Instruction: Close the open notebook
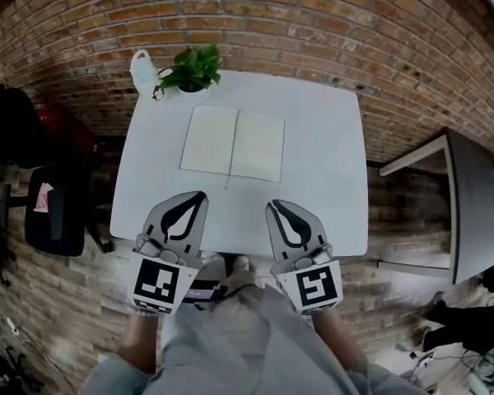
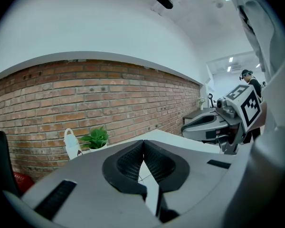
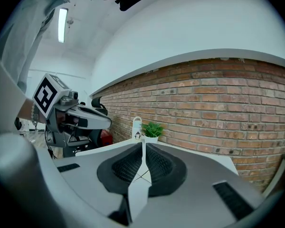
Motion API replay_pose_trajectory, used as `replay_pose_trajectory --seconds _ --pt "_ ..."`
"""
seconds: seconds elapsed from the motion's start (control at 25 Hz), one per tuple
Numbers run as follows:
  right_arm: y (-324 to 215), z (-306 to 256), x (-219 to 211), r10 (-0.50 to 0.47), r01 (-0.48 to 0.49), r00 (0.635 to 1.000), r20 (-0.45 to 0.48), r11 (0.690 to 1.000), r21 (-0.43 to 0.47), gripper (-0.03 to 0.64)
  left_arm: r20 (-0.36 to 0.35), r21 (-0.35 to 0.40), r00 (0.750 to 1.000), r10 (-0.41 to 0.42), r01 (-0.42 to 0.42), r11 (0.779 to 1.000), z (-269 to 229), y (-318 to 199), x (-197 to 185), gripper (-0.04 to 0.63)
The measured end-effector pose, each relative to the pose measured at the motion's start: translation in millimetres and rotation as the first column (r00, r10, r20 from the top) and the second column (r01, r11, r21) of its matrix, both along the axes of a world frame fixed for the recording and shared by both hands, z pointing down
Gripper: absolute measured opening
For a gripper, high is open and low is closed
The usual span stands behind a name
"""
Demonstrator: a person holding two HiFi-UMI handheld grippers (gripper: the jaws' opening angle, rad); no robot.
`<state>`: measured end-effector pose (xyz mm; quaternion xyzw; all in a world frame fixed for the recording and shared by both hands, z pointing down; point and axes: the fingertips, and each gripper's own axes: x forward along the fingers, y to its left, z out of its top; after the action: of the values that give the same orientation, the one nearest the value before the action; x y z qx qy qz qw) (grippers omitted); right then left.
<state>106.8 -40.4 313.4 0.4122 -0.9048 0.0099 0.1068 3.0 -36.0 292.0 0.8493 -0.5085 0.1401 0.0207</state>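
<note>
An open notebook (image 1: 233,144) with cream pages lies flat on the white table (image 1: 321,188), towards its far side. My left gripper (image 1: 199,194) hovers over the near edge of the table, short of the notebook, its jaws shut and empty. My right gripper (image 1: 274,203) hangs beside it at the near edge, also shut with nothing held. In the left gripper view the left gripper (image 2: 143,141) shows its tips touching, with the right gripper (image 2: 213,122) off to the side. In the right gripper view the right gripper (image 3: 143,141) is closed. The notebook is hidden behind the jaws in both gripper views.
A small potted plant (image 1: 191,70) and a white bottle (image 1: 142,70) stand at the table's far left corner, before a brick wall (image 1: 313,23). A black chair (image 1: 49,208) is left of the table, a grey desk (image 1: 477,204) to the right.
</note>
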Motion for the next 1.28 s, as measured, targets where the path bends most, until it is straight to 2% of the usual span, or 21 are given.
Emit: replay_pose_trajectory --seconds 0.28,0.44,0.6,0.72,0.88,0.96,1.12,1.28 --pt "-13.3 16.7 -8.6 0.035 -0.035 0.999 -0.001 0.996 -0.078 0.051 -0.005 -0.032 1.000 0.022 -0.022 0.999 11.7 -15.9 -10.3 0.018" --pt "-21.4 35.6 -11.2 0.071 -0.062 0.997 0.042 0.981 -0.185 0.051 0.003 -0.055 0.999 0.033 -0.032 0.998 23.5 -26.0 -19.8 0.018" --pt "-33.2 50.3 -16.2 0.104 -0.077 0.990 0.100 0.967 -0.244 0.052 -0.003 -0.072 0.999 0.043 -0.043 0.996 34.4 -39.4 -27.8 0.018" --pt "-42.3 64.2 -17.6 0.157 -0.099 0.974 0.162 0.943 -0.317 0.052 0.015 -0.091 0.998 0.057 -0.055 0.994 46.7 -47.5 -35.0 0.018" --pt "-52.6 88.4 -21.9 0.257 -0.115 0.934 0.249 0.875 -0.470 0.052 0.005 -0.109 0.998 0.063 -0.062 0.992 56.7 -59.2 -43.7 0.018" --pt "-57.8 99.1 -23.9 0.328 -0.110 0.890 0.317 0.828 -0.550 0.052 0.010 -0.120 0.998 0.067 -0.065 0.991 64.1 -64.5 -49.3 0.018" --pt "-64.8 116.0 -28.1 0.457 -0.057 0.774 0.438 0.740 -0.670 0.052 0.016 -0.146 0.997 0.078 -0.075 0.986 77.6 -71.6 -59.1 0.018" --pt "-70.3 134.8 -27.4 0.553 -0.071 0.710 0.436 0.672 -0.737 0.054 0.019 -0.167 0.996 0.091 -0.087 0.982 89.6 -78.7 -67.7 0.018"
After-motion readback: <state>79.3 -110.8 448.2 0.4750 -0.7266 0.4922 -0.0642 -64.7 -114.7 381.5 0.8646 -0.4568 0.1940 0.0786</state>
